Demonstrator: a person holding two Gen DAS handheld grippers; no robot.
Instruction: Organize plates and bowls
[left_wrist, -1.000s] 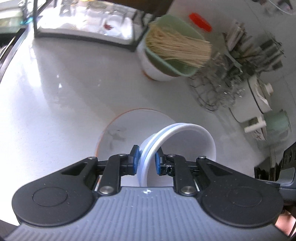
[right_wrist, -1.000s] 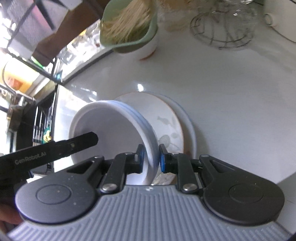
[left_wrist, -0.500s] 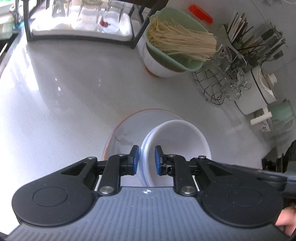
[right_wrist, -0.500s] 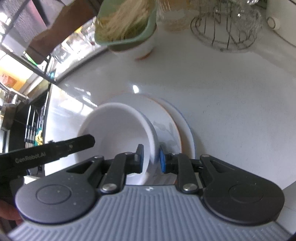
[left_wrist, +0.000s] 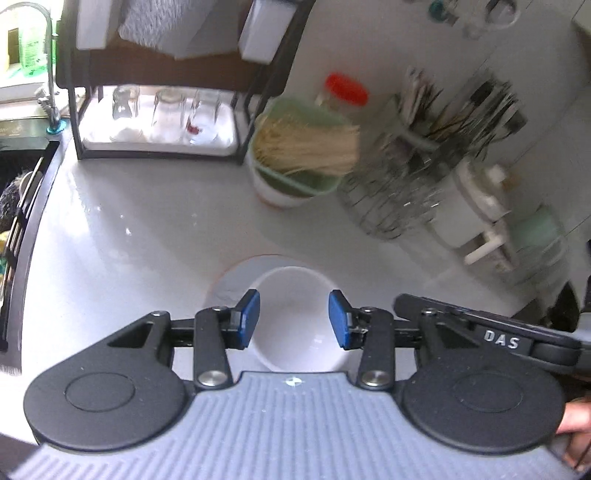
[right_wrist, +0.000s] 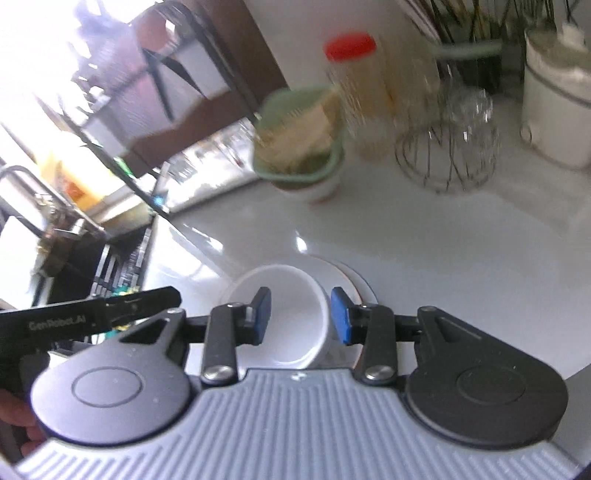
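A glossy white countertop (left_wrist: 140, 236) carried everything. A stack of plates (right_wrist: 351, 275) lay flat on it near the front, with a white bowl (left_wrist: 291, 317) upright on top. Farther back stood a white bowl holding a green colander of dry noodles (left_wrist: 295, 166), a black-framed rack of glasses (left_wrist: 159, 122), a wire basket (right_wrist: 439, 166) and a white pot (right_wrist: 554, 107).

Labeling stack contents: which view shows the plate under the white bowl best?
Right wrist view. The plate shows a wide arc of rim right of the white bowl, plus a second rim beyond it. The left wrist view gives only a sliver of plate left of the bowl.
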